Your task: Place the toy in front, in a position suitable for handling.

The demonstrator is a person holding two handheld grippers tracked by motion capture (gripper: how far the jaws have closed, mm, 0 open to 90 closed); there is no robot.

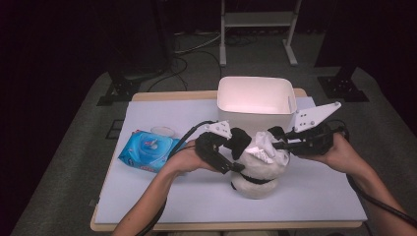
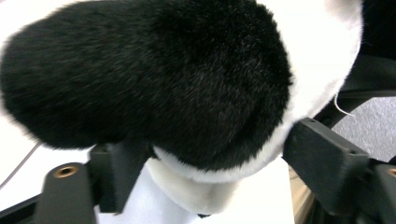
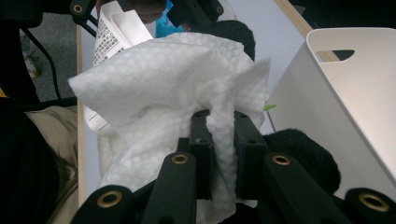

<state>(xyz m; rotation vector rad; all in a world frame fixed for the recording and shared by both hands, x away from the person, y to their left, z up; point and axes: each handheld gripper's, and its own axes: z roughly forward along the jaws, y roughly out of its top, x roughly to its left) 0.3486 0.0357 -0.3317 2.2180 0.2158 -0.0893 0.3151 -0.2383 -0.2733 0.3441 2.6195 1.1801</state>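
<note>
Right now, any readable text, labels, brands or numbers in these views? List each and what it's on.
No text can be read.
Blue wipes pack: printed front with a picture, lettering too small and blurred.
White tag by the plush panda: rows of fine print, too small to read.
White bin: no marking visible.
White wipe in the right gripper jaws: embossed pattern, no print.
</note>
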